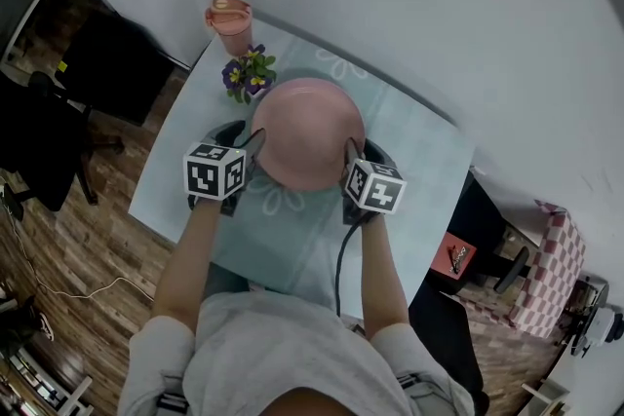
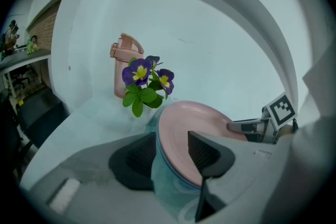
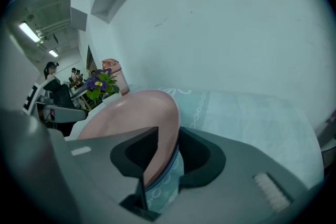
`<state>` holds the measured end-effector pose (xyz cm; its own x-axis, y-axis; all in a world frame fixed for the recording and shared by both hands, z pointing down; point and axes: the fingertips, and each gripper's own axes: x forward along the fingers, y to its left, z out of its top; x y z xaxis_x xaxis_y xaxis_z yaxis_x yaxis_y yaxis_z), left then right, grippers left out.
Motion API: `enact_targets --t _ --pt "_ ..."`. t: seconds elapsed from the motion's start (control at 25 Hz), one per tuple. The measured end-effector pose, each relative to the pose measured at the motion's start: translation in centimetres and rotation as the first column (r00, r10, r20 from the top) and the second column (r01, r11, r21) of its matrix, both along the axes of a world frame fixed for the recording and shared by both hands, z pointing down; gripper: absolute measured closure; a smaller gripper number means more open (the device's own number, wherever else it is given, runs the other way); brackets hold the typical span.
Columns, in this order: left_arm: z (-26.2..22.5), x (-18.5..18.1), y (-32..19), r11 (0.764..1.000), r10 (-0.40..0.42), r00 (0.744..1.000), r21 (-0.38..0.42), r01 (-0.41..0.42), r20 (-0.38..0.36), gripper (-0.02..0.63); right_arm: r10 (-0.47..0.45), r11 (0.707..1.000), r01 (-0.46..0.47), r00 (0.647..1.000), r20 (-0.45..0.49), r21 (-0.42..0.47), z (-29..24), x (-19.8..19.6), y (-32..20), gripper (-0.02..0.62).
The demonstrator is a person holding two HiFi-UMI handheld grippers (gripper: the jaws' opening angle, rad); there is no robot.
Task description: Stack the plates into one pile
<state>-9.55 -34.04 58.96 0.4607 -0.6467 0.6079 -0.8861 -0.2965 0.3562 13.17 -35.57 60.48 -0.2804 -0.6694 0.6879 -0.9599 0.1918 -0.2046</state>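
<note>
A pink plate [image 1: 307, 133] lies face up on the light blue tablecloth [image 1: 419, 161]. In the left gripper view a thin bluish edge shows under the pink plate's [image 2: 181, 126] rim. My left gripper [image 1: 246, 137] is at its left rim and my right gripper [image 1: 353, 153] at its right rim. In the left gripper view the rim passes between the open jaws of the left gripper [image 2: 170, 152], with cloth showing beside the left pad. In the right gripper view the pink plate's [image 3: 131, 113] edge likewise stands between the spread jaws of the right gripper [image 3: 168, 152], not pressed.
A pot of purple flowers [image 1: 249, 73] stands just behind the plate, and a pink bottle [image 1: 230, 19] beyond it near the wall. Dark chairs [image 1: 107, 63] stand left of the table on the wood floor. A red object [image 1: 453, 253] sits low at the right.
</note>
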Motion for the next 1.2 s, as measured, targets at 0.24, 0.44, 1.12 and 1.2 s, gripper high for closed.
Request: enact_targets --t 0.24,0.44,1.12,1.2 --pt "-2.9 0.4 0.4 0.991 0.040 0.999 0.127 -0.041 0.007 0.461 0.053 0.995 -0.049 0.998 -0.034 0.090 -1.8 0.8 0.3 0.467" --pt "-5.9 1.0 0.9 0.965 0.095 0.995 0.241 -0.099 0.030 0.601 0.063 0.980 -0.075 0.996 0.070 0.183 -5.1 -0.5 1.3 0.595" --pt "-16.2 0.3 4.5 0.842 0.233 0.972 0.492 -0.221 0.037 0.601 0.142 0.874 -0.141 0.989 0.034 0.465 -16.8 -2.9 9.8 0.595" --pt "-17.5 0.3 4.9 0.822 0.252 0.967 0.520 -0.232 0.033 0.601 0.153 0.858 -0.145 0.988 0.023 0.493 -18.0 -3.2 10.8 0.595"
